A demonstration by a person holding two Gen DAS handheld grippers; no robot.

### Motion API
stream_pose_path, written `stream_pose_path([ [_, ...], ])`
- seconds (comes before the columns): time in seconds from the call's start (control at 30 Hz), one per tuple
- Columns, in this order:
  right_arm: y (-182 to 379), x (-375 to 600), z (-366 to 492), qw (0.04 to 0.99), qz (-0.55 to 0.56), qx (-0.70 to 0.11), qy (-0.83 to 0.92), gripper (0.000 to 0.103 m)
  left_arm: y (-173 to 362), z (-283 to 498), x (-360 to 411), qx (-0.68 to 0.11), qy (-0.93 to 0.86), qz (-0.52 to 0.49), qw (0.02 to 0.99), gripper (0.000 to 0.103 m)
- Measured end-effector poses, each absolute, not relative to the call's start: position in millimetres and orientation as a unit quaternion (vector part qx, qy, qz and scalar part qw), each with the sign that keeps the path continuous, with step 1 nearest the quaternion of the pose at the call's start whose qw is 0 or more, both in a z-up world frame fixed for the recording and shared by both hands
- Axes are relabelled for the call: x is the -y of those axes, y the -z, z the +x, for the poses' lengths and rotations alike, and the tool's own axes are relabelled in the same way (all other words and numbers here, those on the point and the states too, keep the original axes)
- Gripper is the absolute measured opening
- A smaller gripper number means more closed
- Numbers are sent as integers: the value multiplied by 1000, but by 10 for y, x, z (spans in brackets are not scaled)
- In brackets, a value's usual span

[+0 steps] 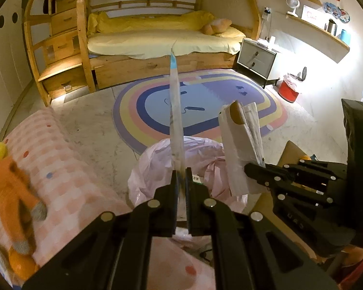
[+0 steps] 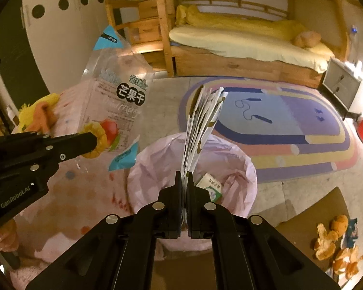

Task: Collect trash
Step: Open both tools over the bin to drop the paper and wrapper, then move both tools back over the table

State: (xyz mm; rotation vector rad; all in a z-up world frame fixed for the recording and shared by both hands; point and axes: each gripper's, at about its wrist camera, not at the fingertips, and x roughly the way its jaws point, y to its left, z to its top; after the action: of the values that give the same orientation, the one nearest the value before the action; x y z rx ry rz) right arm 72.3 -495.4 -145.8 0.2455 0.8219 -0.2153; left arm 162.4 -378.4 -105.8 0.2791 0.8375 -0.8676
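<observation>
My left gripper [image 1: 181, 171] is shut on the lower edge of a clear mango snack bag [image 1: 175, 111], which I see edge-on with its blue tip pointing up. In the right wrist view the left gripper [image 2: 94, 140] comes in from the left, and the snack bag [image 2: 118, 89] shows its printed face. My right gripper [image 2: 186, 175] is shut on a crumpled white paper bag [image 2: 200, 120] with brown patches. The left wrist view shows the right gripper [image 1: 248, 169] and its paper bag [image 1: 239, 145] at the right. Both pieces of trash hang above a bin lined with a pink trash bag [image 2: 244, 166], which holds a small carton [image 2: 209, 186].
A pink checked blanket [image 1: 67, 181] with an orange plush toy [image 1: 14, 186] lies to the left of the bin. Orange peels [image 2: 336, 244] sit on a brown board at the right. Beyond are a rainbow rug [image 1: 205, 96], a wooden bunk bed, a nightstand [image 1: 256, 59] and a red bin [image 1: 289, 88].
</observation>
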Motion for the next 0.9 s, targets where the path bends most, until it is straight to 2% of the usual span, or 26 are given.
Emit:
stream_pose_path([
  [0.07, 1519, 5013, 778, 901, 124, -402, 107, 11, 1076, 1678, 3814, -394, 402, 129, 816, 23],
  [0.1, 1544, 5032, 794, 899, 127, -404, 109, 16, 1075, 1679, 3833, -393, 399, 127, 819, 39],
  [0.13, 1563, 5049, 803, 898, 128, -406, 113, 29, 1068, 1690, 3809, -390, 396, 123, 822, 49],
  [0.17, 1570, 5053, 793, 898, 129, -405, 115, 39, 1060, 1700, 3782, -388, 395, 119, 824, 50],
  [0.37, 1444, 5045, 592, 899, 144, -395, 125, 40, 944, 1688, 3559, -390, 372, 104, 836, 51],
  [0.57, 1010, 4859, 331, 915, 146, -360, 112, 40, 726, 1457, 3105, -380, 344, 84, 855, 60],
  [0.73, 724, 4506, 146, 927, 141, -340, 66, 40, 541, 1210, 2657, -369, 321, 66, 870, 74],
  [0.9, 588, 4055, 114, 933, 126, -337, 29, 53, 416, 1001, 2181, -373, 296, 49, 878, 78],
])
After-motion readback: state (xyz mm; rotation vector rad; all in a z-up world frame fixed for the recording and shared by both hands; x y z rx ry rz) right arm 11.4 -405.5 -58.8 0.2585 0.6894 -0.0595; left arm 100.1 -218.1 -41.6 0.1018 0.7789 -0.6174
